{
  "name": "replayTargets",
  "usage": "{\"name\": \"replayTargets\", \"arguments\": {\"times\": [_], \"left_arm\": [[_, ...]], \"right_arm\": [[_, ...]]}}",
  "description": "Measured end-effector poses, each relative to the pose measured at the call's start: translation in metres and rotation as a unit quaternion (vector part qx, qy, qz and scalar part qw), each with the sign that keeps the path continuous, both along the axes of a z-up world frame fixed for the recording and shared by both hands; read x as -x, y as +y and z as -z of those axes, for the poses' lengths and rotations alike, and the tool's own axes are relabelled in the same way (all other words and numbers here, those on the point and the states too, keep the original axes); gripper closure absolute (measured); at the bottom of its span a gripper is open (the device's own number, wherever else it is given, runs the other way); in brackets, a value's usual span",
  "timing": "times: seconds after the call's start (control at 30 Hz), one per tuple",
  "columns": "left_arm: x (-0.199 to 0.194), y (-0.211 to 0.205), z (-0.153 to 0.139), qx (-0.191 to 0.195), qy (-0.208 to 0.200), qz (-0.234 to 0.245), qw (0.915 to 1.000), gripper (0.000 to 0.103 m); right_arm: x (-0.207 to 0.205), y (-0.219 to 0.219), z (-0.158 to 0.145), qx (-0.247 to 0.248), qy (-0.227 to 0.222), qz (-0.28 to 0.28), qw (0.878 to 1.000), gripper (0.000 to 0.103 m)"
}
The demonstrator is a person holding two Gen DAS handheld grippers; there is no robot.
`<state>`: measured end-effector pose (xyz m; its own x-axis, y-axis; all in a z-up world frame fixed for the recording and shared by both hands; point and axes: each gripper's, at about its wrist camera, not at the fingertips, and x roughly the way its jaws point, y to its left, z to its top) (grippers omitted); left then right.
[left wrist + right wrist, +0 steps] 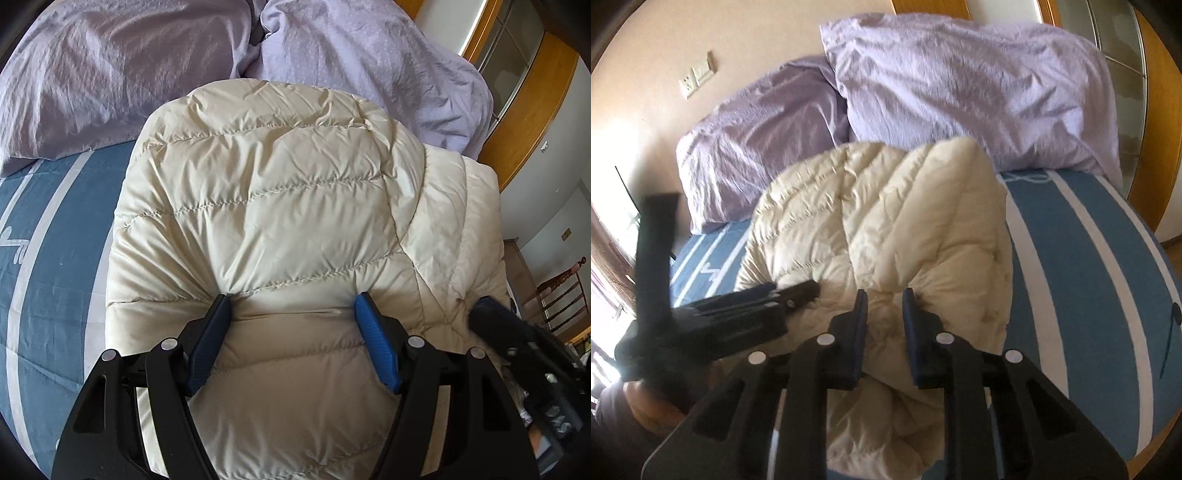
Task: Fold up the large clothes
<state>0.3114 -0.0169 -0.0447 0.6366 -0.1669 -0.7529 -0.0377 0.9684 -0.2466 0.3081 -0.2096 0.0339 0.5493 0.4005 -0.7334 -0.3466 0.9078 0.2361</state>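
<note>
Two lilac pillows (960, 92) lay beyond the cream puffer jacket (280, 206), folded on the blue striped bed (1082, 266). Left hand-held gripper (293, 299) pressed wide-spread onto its quilting; right hand-held gripper (884, 295) stood narrowly parted, fabric between its fingers.

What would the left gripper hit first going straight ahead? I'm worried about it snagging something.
The cream puffer jacket: the left gripper stands open with its fingertips already pressing into the quilted fabric. Beyond lie lilac pillows.

Blue striped bed (1082, 266), cream quilted jacket (295, 206), two lilac pillows (960, 85)
</note>
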Motion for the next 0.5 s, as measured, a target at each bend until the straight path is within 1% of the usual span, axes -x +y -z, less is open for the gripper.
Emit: {"name": "replayTargets", "arguments": {"times": [0.27,0.43,0.5], "left_arm": [[-0.001,0.001,-0.002,0.003,-0.005,0.009,0.9999,0.033],[0.001,0.005,-0.018,0.018,-0.016,0.013,0.9996,0.033],[0.001,0.009,-0.027,0.014,-0.028,0.010,0.9995,0.033]], "right_arm": [[-0.002,-0.004,0.033,0.019,0.023,0.014,0.999,0.087],[-0.002,-0.005,0.050,0.022,0.032,0.013,0.999,0.087],[-0.001,-0.006,0.054,0.020,0.034,0.013,0.999,0.087]]}}
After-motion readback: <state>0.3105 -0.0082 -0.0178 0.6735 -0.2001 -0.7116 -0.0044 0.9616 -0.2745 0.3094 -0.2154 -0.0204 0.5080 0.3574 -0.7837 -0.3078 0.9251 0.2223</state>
